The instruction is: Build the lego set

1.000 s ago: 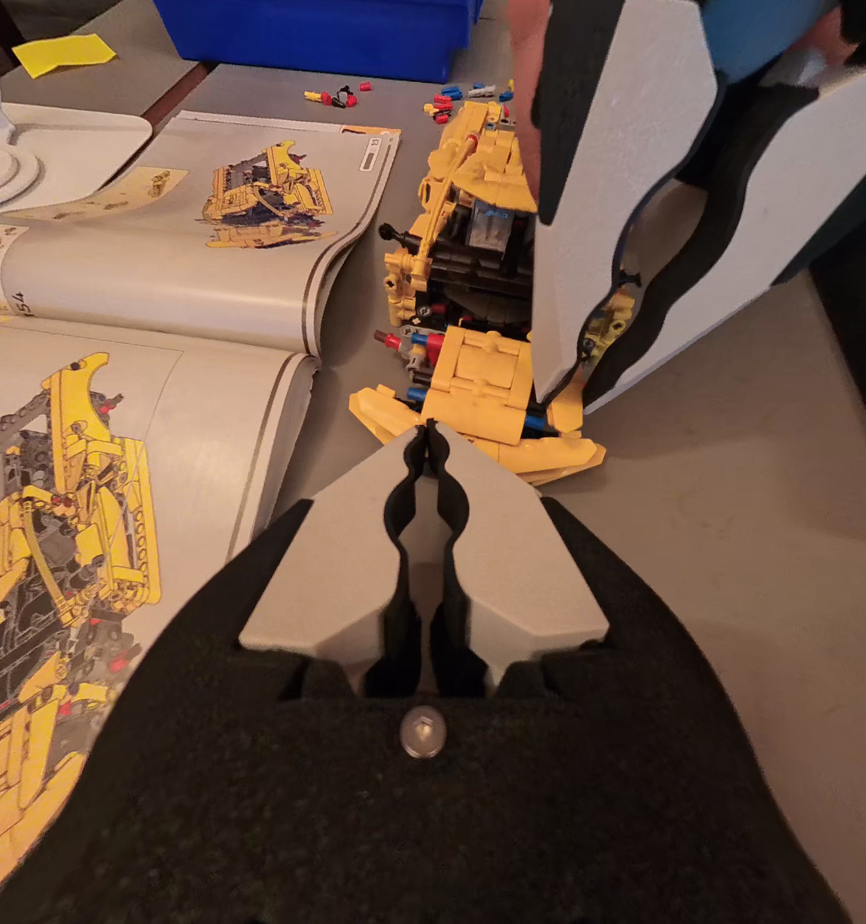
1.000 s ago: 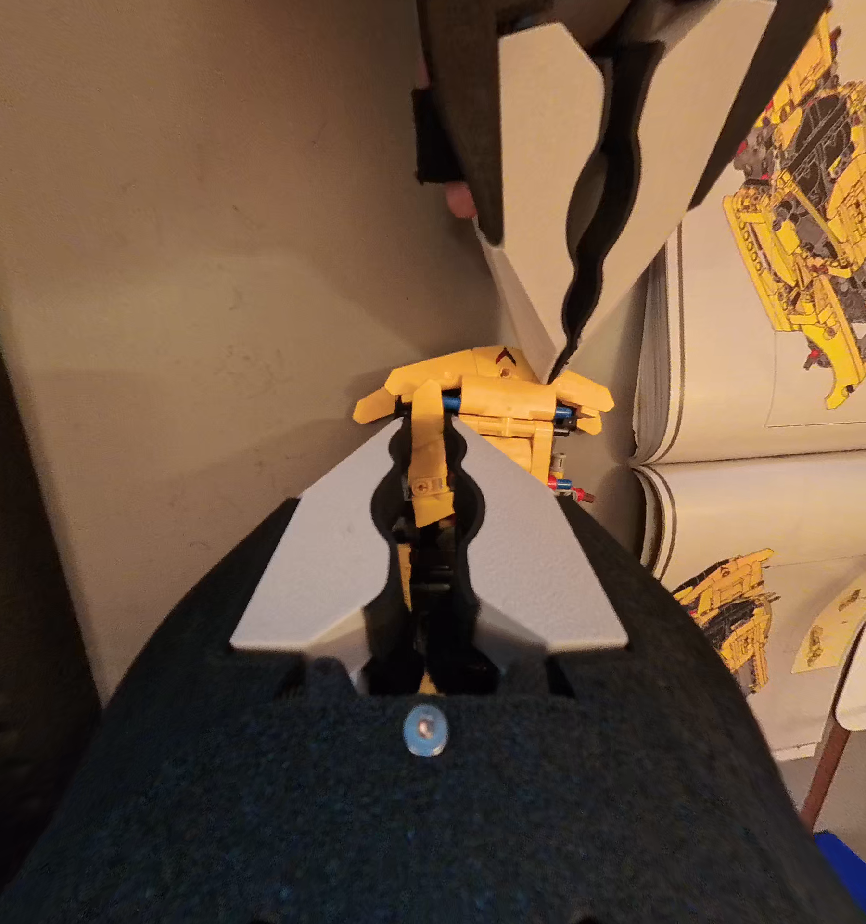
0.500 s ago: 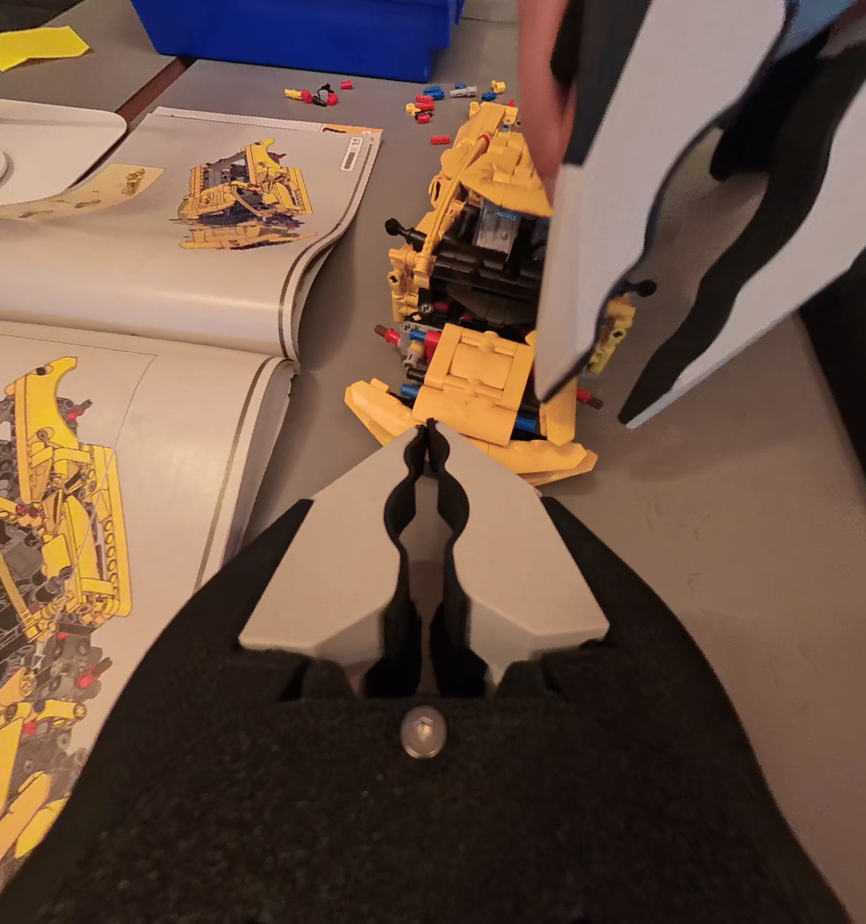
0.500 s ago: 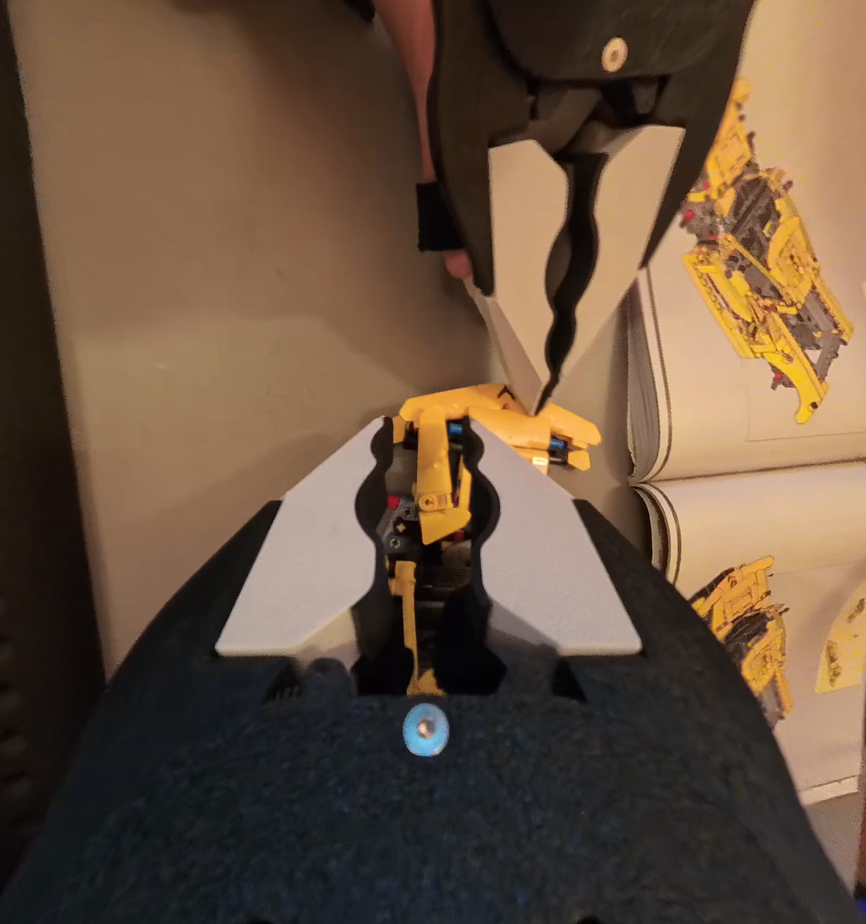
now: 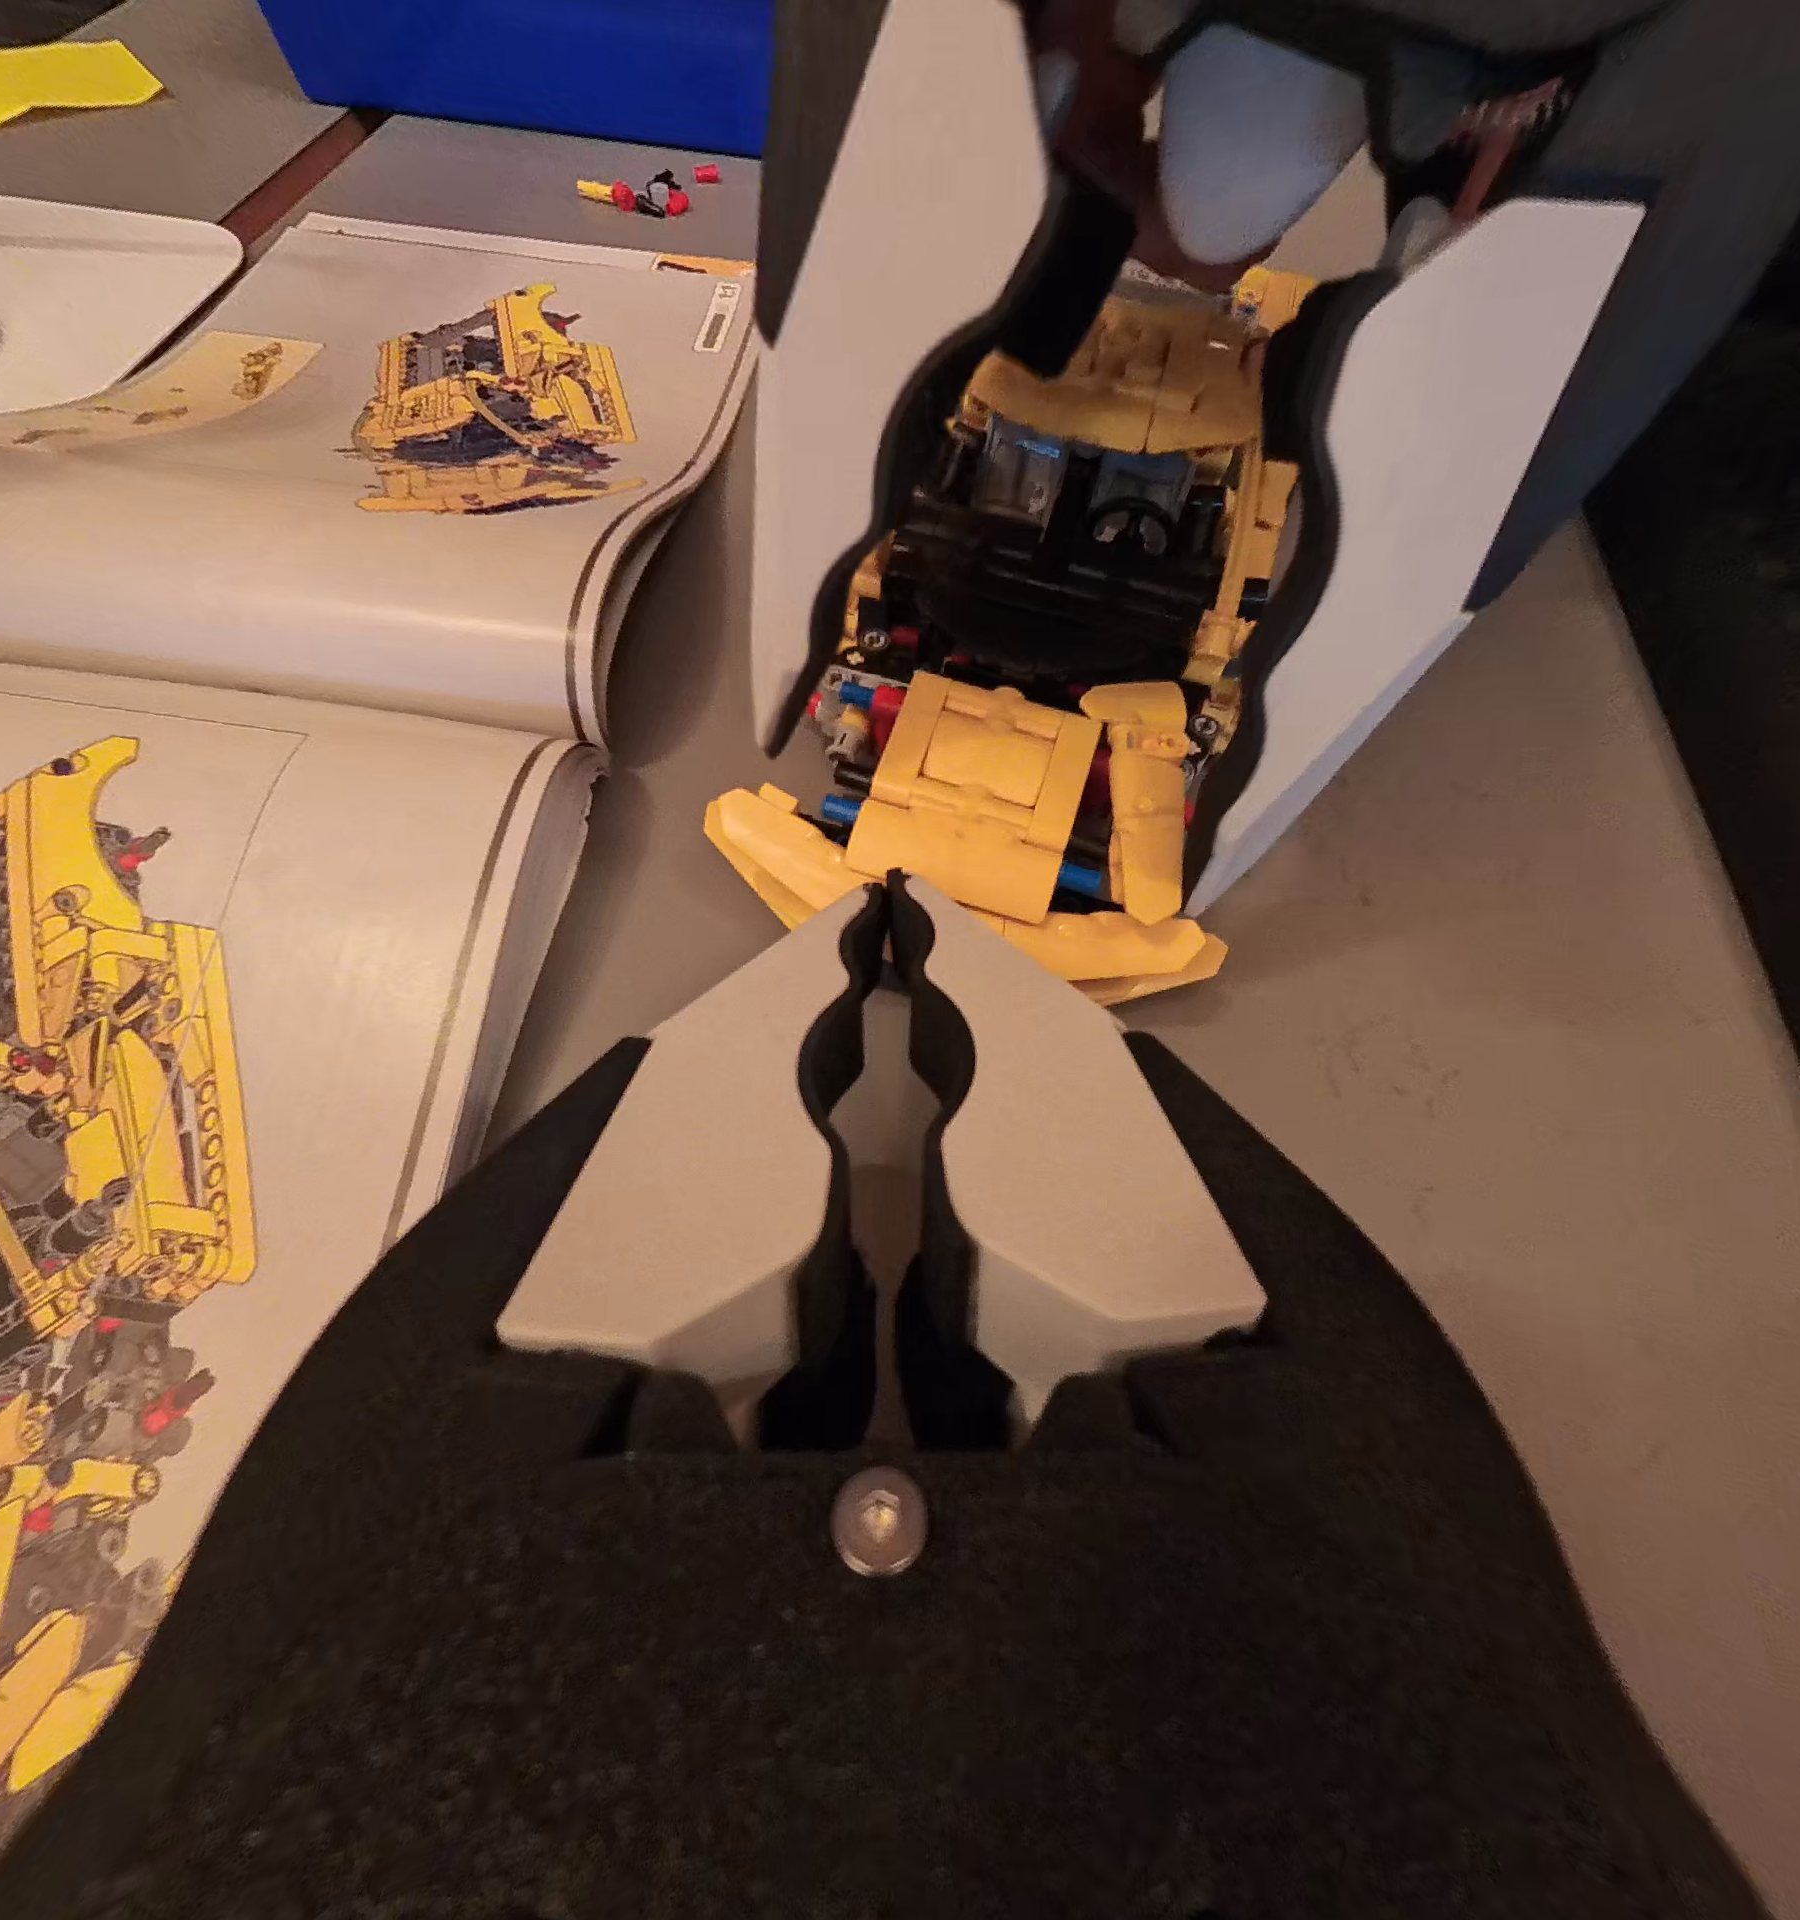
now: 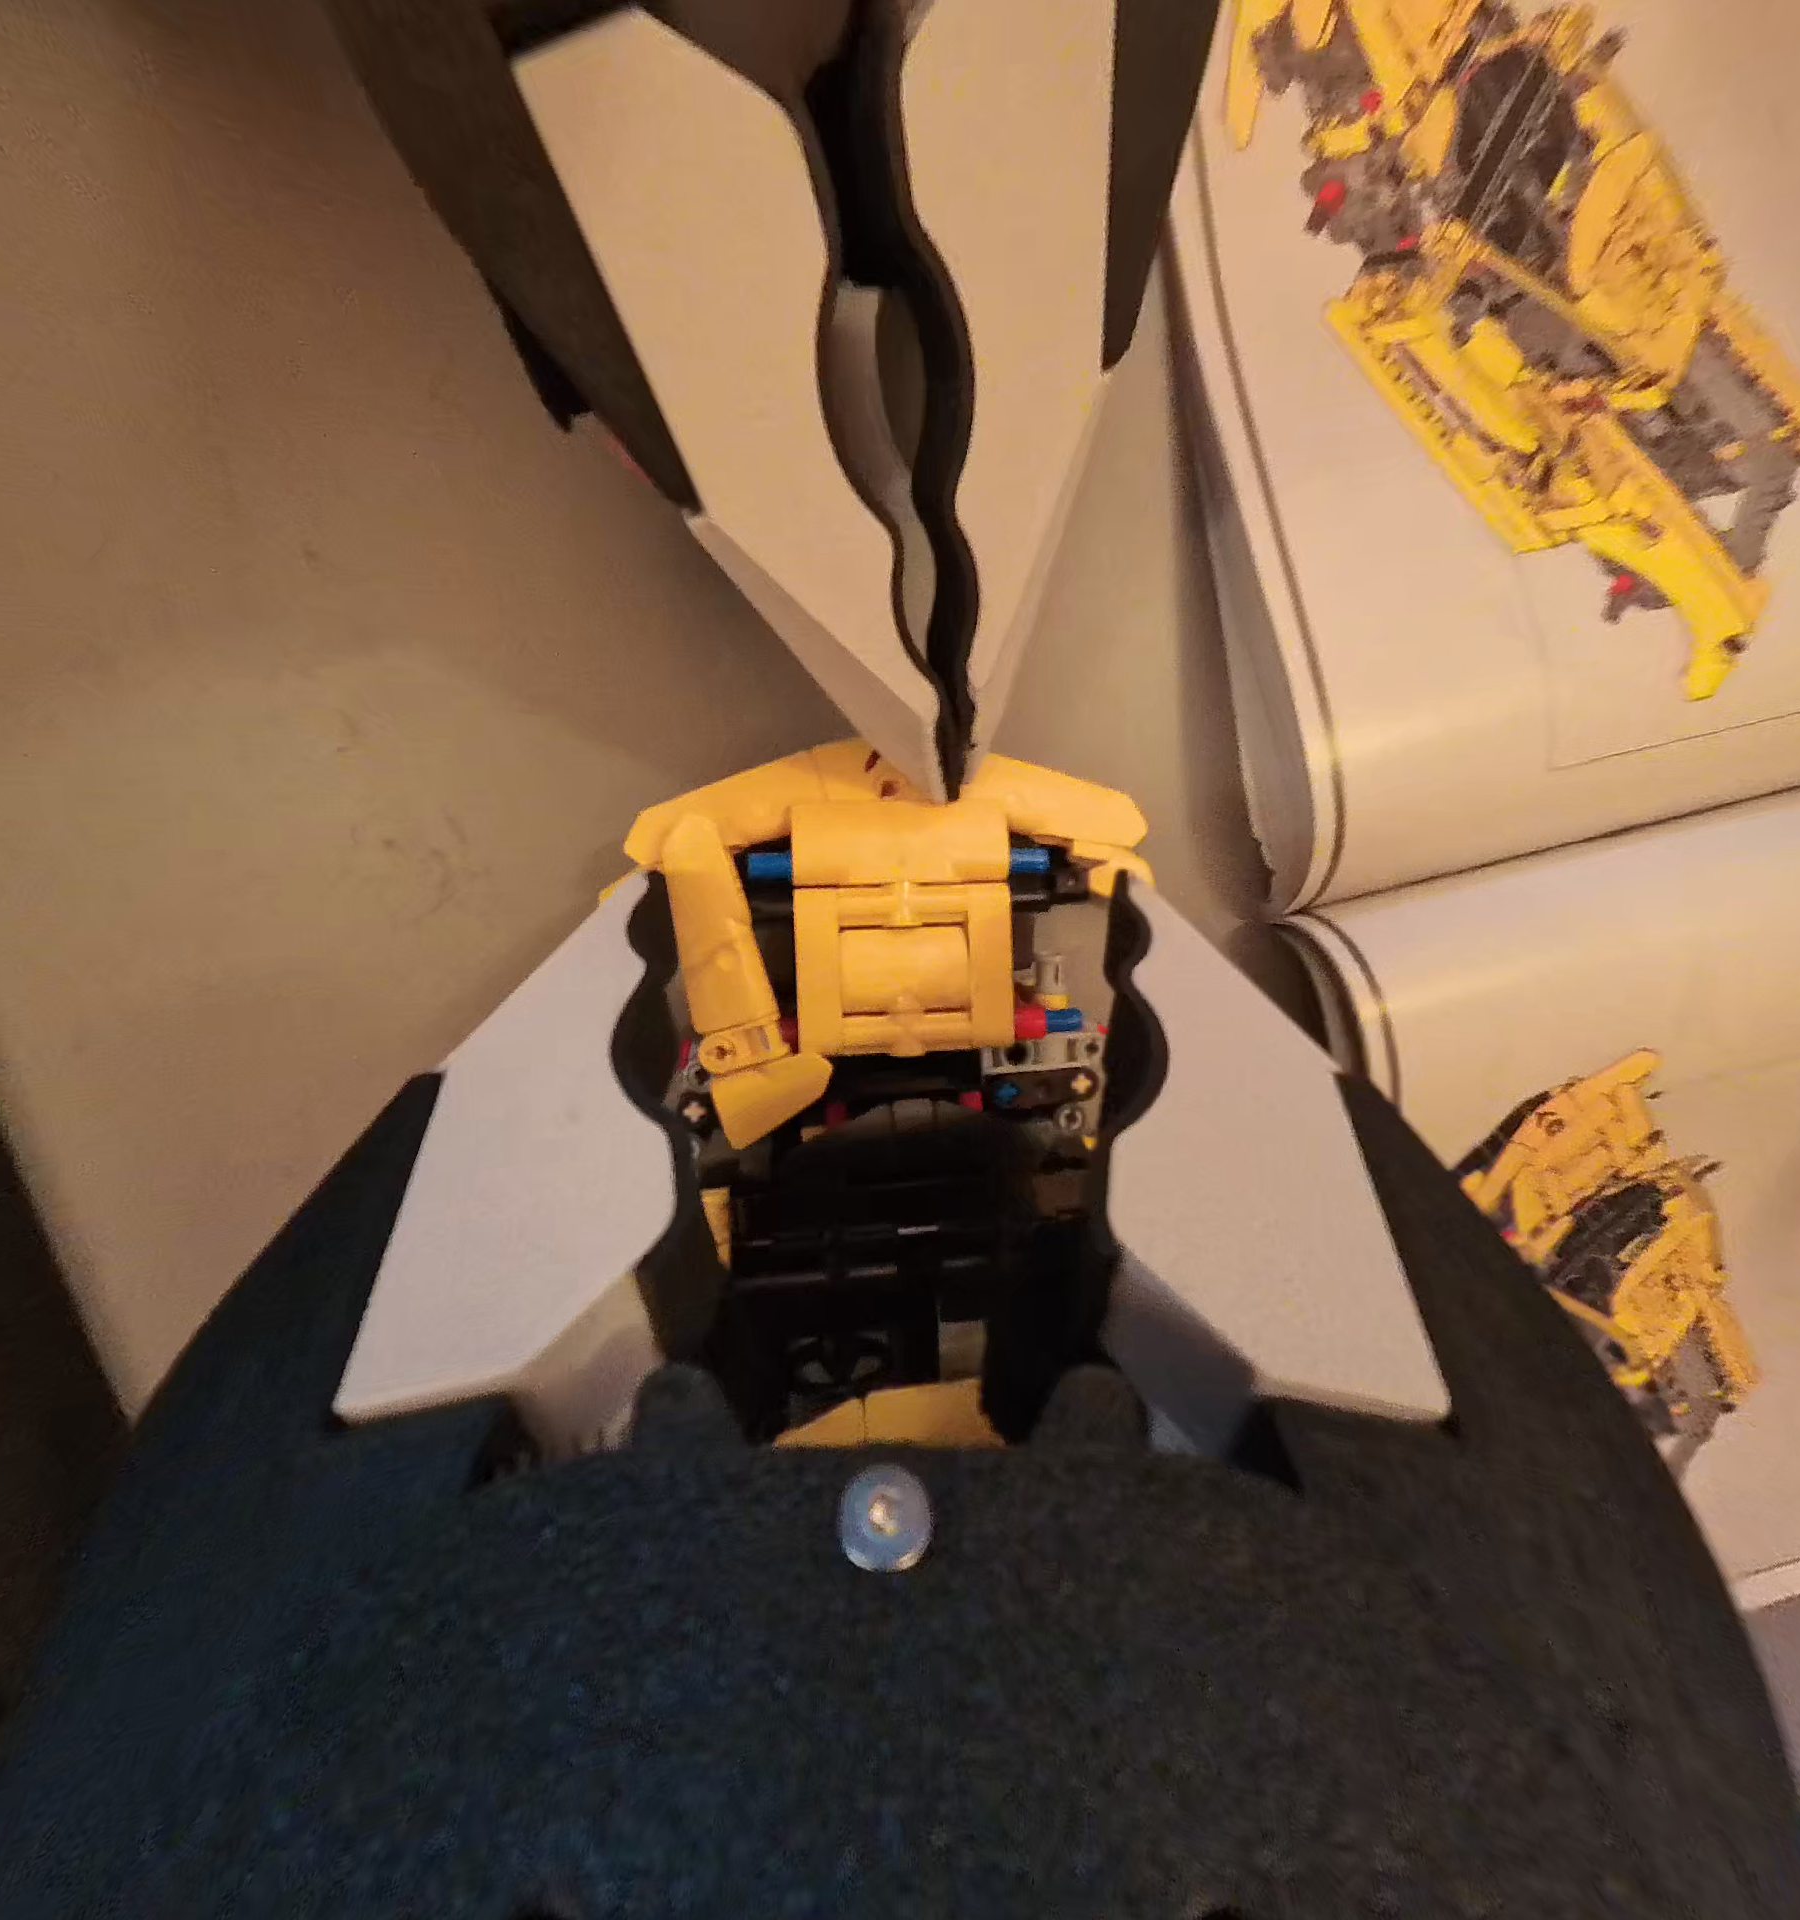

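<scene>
Leftmost, only the left wrist view caught the blue bin [image 5: 522,62] and loose small pieces [image 5: 641,194] beyond the open instruction book [image 5: 376,582]. Nearer the middle, the left gripper [image 5: 891,894] had its jaws pressed together, tips at the lego model's [image 5: 1021,727] yellow front on the table [image 5: 1447,1091]. Rightward, the right gripper [image 6: 875,914] stood spread wide, its fingers flanking the model's sides.

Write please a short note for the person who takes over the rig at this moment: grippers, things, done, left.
Left gripper: shut, empty, tips at the front edge of the yellow lego model.
Right gripper: open, fingers on both sides of the model, not clamped.
Model lies on the table, beside the open instruction book. Loose small pieces lie farther back.
Done: body largely assembled.
Left: grip the model, add remaining pieces per the book.
</scene>
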`<state>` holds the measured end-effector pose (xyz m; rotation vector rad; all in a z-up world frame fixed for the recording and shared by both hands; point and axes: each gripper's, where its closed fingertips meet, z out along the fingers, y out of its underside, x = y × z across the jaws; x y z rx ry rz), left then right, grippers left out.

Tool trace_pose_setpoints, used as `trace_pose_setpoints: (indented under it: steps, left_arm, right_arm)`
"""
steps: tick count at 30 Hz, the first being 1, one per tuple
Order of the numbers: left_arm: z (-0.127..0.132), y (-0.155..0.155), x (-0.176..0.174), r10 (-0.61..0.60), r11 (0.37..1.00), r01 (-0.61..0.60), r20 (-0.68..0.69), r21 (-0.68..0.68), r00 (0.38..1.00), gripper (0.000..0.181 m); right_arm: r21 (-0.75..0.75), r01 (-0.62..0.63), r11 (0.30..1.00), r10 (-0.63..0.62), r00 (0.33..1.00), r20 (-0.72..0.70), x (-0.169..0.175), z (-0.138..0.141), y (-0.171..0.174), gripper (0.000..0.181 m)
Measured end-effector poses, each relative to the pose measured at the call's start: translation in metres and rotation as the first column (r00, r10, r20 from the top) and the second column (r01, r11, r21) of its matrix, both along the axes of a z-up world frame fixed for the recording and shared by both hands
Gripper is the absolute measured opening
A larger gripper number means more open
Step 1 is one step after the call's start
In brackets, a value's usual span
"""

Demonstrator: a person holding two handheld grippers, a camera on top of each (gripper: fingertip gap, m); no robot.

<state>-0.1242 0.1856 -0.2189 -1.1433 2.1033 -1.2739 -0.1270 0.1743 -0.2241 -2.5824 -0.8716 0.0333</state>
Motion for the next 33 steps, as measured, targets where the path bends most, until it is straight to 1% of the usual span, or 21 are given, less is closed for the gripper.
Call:
trace_pose_setpoints:
  steps: [3, 4, 5, 6, 9, 11, 13, 15, 19, 21, 22, 23, 24, 26, 27, 29, 31, 32, 33]
  left_arm:
    - [0.0, 0.0, 0.0, 0.001, 1.0, -0.001, 0.002, 0.003, 1.0, 0.0]
    - [0.0, 0.0, 0.0, 0.001, 1.0, -0.001, 0.001, 0.002, 1.0, 0.0]
    - [0.0, 0.0, 0.0, -0.002, 1.0, 0.002, 0.0, 0.0, 1.0, 0.0]
    - [0.0, -0.001, -0.001, -0.005, 1.0, 0.005, -0.001, -0.001, 1.0, 0.0]
    - [0.0, -0.002, -0.001, -0.011, 1.0, 0.011, -0.002, -0.003, 1.0, 0.0]
    - [0.0, -0.003, -0.002, -0.018, 1.0, 0.018, -0.006, -0.009, 1.0, 0.0]
    - [0.0, -0.004, -0.003, -0.023, 1.0, 0.023, -0.007, -0.01, 1.0, 0.0]
    - [0.0, -0.004, -0.003, -0.024, 1.0, 0.024, -0.01, -0.016, 1.0, 0.0]
    - [0.0, -0.004, -0.003, -0.015, 1.0, 0.014, -0.015, -0.021, 1.0, 0.0]
    - [-0.002, -0.004, -0.008, -0.017, 1.0, 0.017, -0.037, -0.02, 0.999, 0.001]
    - [-0.002, -0.004, -0.011, -0.024, 1.0, 0.023, -0.049, -0.019, 0.999, 0.001]
    - [-0.001, -0.005, -0.014, -0.031, 0.999, 0.029, -0.052, -0.026, 0.998, 0.002]
    - [0.001, -0.007, -0.016, -0.045, 0.998, 0.043, -0.05, -0.042, 0.998, 0.002]
    - [0.003, -0.015, -0.018, -0.074, 0.995, 0.071, -0.048, -0.067, 0.996, 0.003]
    - [0.003, -0.019, -0.019, -0.087, 0.994, 0.083, -0.051, -0.075, 0.995, 0.004]
    - [0.002, -0.021, -0.018, -0.088, 0.992, 0.083, -0.054, -0.09, 0.995, 0.004]
    - [0.002, -0.021, -0.018, -0.087, 0.991, 0.08, -0.062, -0.11, 0.994, 0.005]
    - [0.002, -0.022, -0.018, -0.087, 0.99, 0.079, -0.064, -0.118, 0.994, 0.005]
    - [0.002, -0.022, -0.018, -0.085, 0.989, 0.076, -0.068, -0.126, 0.994, 0.005]
  right_arm:
    - [-0.127, -0.015, 0.992, 0.016, 1.0, 0.006, 0.002, -0.016, -0.012, 0.092]
    - [-0.159, -0.031, 0.987, 0.031, 1.0, 0.001, 0.0, -0.021, -0.015, 0.092]
    - [-0.168, -0.037, 0.985, 0.039, 0.999, 0.008, -0.001, -0.024, -0.014, 0.089]
    - [-0.153, -0.042, 0.987, 0.048, 0.998, 0.036, 0.002, -0.023, -0.012, 0.08]
    - [-0.164, -0.056, 0.985, 0.06, 0.998, 0.018, 0.001, -0.022, -0.013, 0.079]
    - [-0.163, -0.065, 0.985, 0.063, 0.998, -0.017, 0.0, -0.02, -0.015, 0.072]
    - [-0.155, -0.075, 0.985, 0.073, 0.997, -0.02, -0.001, -0.02, -0.016, 0.072]
    - [-0.15, -0.09, 0.985, 0.089, 0.996, -0.012, -0.001, -0.02, -0.016, 0.072]
    - [-0.16, -0.078, 0.984, 0.076, 0.997, -0.024, -0.001, -0.02, -0.017, 0.074]
    - [-0.15, -0.073, 0.986, 0.076, 0.997, 0.015, 0.002, -0.018, -0.018, 0.087]
    - [-0.138, -0.065, 0.988, 0.07, 0.997, 0.037, 0.004, -0.015, -0.019, 0.087]
    - [-0.112, -0.055, 0.992, 0.061, 0.997, 0.046, 0.004, -0.01, -0.02, 0.084]
    - [-0.073, -0.056, 0.996, 0.06, 0.997, 0.049, 0.001, -0.004, -0.02, 0.078]
    - [0.035, -0.073, 0.997, 0.07, 0.994, 0.086, -0.007, 0.008, -0.022, 0.05]
    - [0.07, -0.079, 0.994, 0.071, 0.991, 0.112, -0.011, 0.01, -0.024, 0.045]
    - [0.089, -0.065, 0.994, 0.048, 0.982, 0.185, -0.011, 0.007, -0.03, 0.041]
    - [0.108, -0.049, 0.993, 0.027, 0.98, 0.199, -0.015, 0.003, -0.031, 0.038]
    - [0.141, -0.049, 0.989, 0.017, 0.976, 0.219, -0.015, 0.004, -0.028, 0.023]
    - [0.174, -0.056, 0.983, 0.011, 0.967, 0.253, -0.013, 0.005, -0.026, 0.018]
